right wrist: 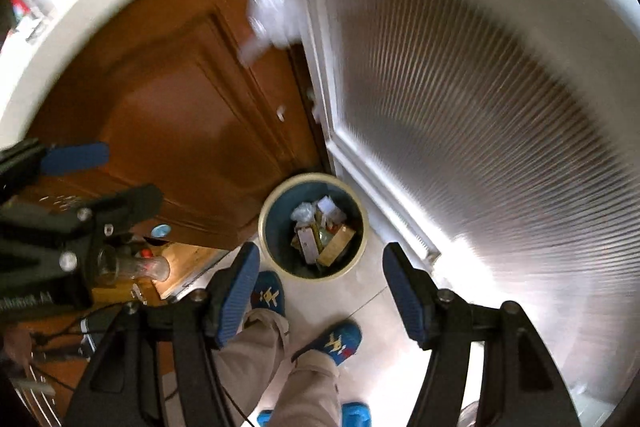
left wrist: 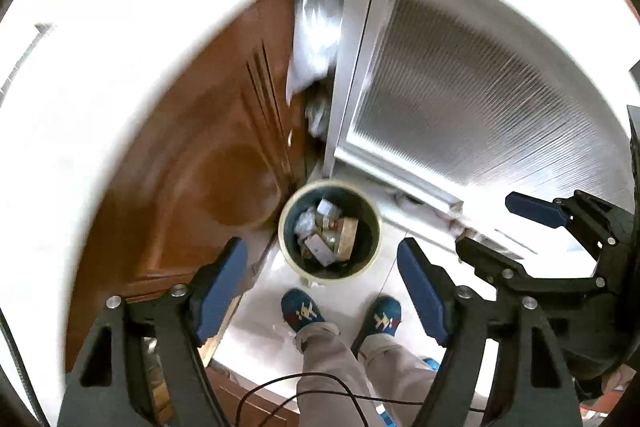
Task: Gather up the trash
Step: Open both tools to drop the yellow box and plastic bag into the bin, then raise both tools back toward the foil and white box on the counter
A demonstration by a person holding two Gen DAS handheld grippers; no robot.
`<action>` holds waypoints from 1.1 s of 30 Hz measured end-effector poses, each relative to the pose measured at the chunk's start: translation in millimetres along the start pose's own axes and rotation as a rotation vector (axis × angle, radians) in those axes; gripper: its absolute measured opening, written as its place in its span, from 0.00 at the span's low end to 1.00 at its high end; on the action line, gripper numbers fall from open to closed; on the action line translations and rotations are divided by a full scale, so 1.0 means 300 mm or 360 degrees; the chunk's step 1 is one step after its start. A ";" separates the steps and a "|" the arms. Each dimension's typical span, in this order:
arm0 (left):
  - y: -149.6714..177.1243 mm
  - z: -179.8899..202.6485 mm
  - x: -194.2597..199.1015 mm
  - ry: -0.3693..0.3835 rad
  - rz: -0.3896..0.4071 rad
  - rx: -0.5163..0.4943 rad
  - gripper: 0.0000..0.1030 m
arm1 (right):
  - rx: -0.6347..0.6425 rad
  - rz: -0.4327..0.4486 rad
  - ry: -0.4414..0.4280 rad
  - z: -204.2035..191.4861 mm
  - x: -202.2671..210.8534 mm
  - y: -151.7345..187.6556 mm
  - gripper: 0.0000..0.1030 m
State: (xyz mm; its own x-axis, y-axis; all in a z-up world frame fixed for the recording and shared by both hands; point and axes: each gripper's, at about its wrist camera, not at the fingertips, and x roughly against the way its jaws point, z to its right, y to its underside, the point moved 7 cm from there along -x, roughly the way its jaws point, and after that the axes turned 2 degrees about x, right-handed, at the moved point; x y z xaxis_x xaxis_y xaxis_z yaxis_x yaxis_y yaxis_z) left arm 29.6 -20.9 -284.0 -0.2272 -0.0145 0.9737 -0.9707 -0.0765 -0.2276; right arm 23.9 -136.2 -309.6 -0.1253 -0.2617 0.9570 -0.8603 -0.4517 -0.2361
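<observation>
A round cream-rimmed trash bin [left wrist: 289,227] stands on the floor below me, with several boxes and crumpled wrappers [left wrist: 326,235] inside. It also shows in the right wrist view [right wrist: 267,227], with its trash [right wrist: 322,233]. My left gripper [left wrist: 322,287] is open and empty, high above the bin. My right gripper [right wrist: 320,293] is open and empty too, beside the left one. The right gripper shows at the right of the left wrist view [left wrist: 488,227]; the left gripper shows at the left of the right wrist view [right wrist: 116,173].
A brown wooden cabinet door [left wrist: 192,163] is left of the bin, a white ribbed-glass door [left wrist: 460,87] right of it. A plastic bag [left wrist: 316,35] hangs between them. The person's blue slippers [left wrist: 302,309] stand on the pale tiled floor. A glass [right wrist: 136,267] lies on a shelf.
</observation>
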 end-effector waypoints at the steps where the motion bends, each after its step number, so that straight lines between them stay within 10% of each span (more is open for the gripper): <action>1: -0.009 0.004 0.039 -0.0002 0.0025 -0.0006 0.74 | 0.0033 0.0041 -0.0008 -0.005 0.055 -0.011 0.63; 18: -0.278 0.090 0.674 0.0040 0.0622 -0.0128 0.77 | 0.0143 0.0627 -0.0082 0.028 0.661 -0.246 0.63; 26: -0.419 0.107 0.839 0.0069 0.0844 -0.0266 0.77 | 0.0208 0.1039 0.0072 -0.015 0.945 -0.386 0.68; 33: -0.557 0.058 0.904 0.0145 0.0920 -0.0343 0.77 | 0.0094 0.1137 0.0205 -0.005 1.067 -0.537 0.68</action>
State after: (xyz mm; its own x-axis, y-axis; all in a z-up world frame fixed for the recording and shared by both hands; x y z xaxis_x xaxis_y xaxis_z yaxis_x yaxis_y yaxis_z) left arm 131.5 -29.3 18.2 -0.7169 0.0926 0.6910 -0.6807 0.1214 -0.7225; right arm 121.8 -145.9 35.0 -0.7066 -0.4090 0.5774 -0.5193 -0.2545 -0.8158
